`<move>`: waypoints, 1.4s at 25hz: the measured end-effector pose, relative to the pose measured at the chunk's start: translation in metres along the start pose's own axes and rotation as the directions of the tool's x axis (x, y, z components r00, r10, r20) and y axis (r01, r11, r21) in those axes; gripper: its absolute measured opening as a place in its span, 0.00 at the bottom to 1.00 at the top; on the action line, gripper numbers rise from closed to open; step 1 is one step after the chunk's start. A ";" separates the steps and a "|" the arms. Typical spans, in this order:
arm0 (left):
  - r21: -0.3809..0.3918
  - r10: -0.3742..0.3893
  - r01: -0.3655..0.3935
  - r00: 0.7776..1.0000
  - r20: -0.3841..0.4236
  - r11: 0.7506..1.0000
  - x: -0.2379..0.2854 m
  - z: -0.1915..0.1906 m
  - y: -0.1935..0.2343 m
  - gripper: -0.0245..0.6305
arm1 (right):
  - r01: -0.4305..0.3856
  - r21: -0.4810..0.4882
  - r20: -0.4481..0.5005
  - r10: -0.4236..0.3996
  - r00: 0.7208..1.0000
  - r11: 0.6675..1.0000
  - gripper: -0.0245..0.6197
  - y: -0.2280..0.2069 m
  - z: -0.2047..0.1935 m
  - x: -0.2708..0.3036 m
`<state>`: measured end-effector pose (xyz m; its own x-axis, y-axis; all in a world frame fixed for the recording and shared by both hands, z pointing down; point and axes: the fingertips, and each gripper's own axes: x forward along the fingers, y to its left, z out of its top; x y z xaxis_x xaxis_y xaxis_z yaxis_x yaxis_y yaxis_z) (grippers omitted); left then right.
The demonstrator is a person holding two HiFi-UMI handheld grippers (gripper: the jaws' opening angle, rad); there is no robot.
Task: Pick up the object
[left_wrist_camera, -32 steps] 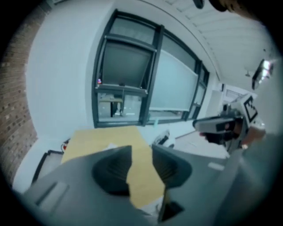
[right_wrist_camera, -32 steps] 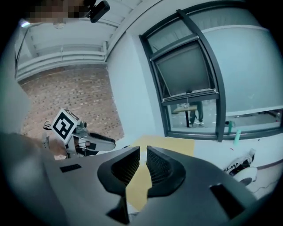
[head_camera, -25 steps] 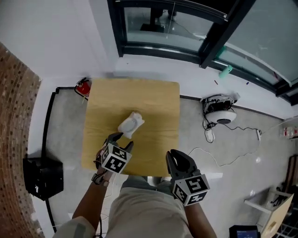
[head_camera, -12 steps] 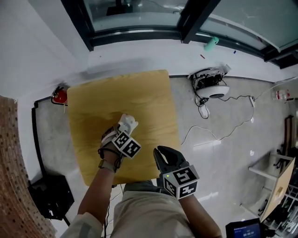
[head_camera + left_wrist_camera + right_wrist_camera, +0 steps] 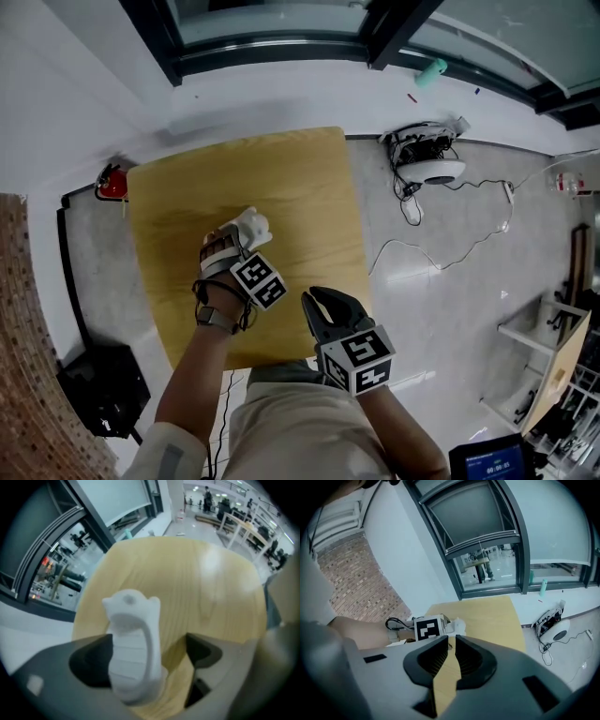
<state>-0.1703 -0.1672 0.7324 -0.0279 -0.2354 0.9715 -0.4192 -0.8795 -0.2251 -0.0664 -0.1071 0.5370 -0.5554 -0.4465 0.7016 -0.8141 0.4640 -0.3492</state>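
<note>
A white ribbed figurine [image 5: 253,224] [image 5: 133,644] stands on the square wooden table [image 5: 300,187] [image 5: 201,573]. My left gripper [image 5: 238,238] [image 5: 149,643] has reached it, and its jaws are opening with the figurine between them. The figurine stands against the left jaw, and a clear gap separates it from the right one. My right gripper [image 5: 315,302] [image 5: 451,638] hovers at the table's near edge, shut with nothing in it. In the right gripper view the figurine [image 5: 456,625] peeks out beside the left gripper's marker cube [image 5: 429,628].
A white round device with tangled cables [image 5: 428,164] lies on the floor right of the table. A red object [image 5: 111,184] sits at the table's far left corner, a black box [image 5: 101,379] on the floor near left. A window wall runs along the far side.
My left gripper has moved forward across the table to the figurine and now has it between its jaws. The right gripper stays at the near edge.
</note>
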 end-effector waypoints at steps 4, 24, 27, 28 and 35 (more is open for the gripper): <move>0.064 -0.044 0.044 0.999 0.001 0.997 0.007 0.003 0.005 0.85 | 0.002 -0.003 0.005 -0.002 1.000 1.000 0.09 0.001 0.001 0.002; 0.113 0.015 0.002 0.989 -0.150 0.994 -0.004 -0.030 0.020 0.84 | 0.044 0.010 0.047 -0.045 0.998 0.999 0.09 -0.004 -0.011 -0.029; 0.047 -0.166 0.175 0.976 -0.142 0.984 0.022 -0.037 0.007 0.94 | 0.049 0.006 0.043 -0.049 0.998 0.999 0.09 -0.001 -0.016 -0.033; 0.034 -0.210 0.217 0.968 -0.138 0.976 0.026 -0.038 0.004 0.94 | 0.051 0.006 0.042 -0.051 0.998 0.999 0.09 -0.001 -0.018 -0.034; 0.013 -0.303 0.308 0.941 -0.147 0.951 0.031 -0.036 0.002 0.94 | 0.055 0.014 0.050 -0.056 0.997 0.998 0.09 0.002 -0.023 -0.038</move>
<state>-0.2050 -0.1616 0.7651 -0.0324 0.1059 0.9938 -0.3953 -0.9146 0.0846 -0.0432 -0.0713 0.5234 -0.5170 -0.5091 0.6882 -0.8457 0.4281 -0.3187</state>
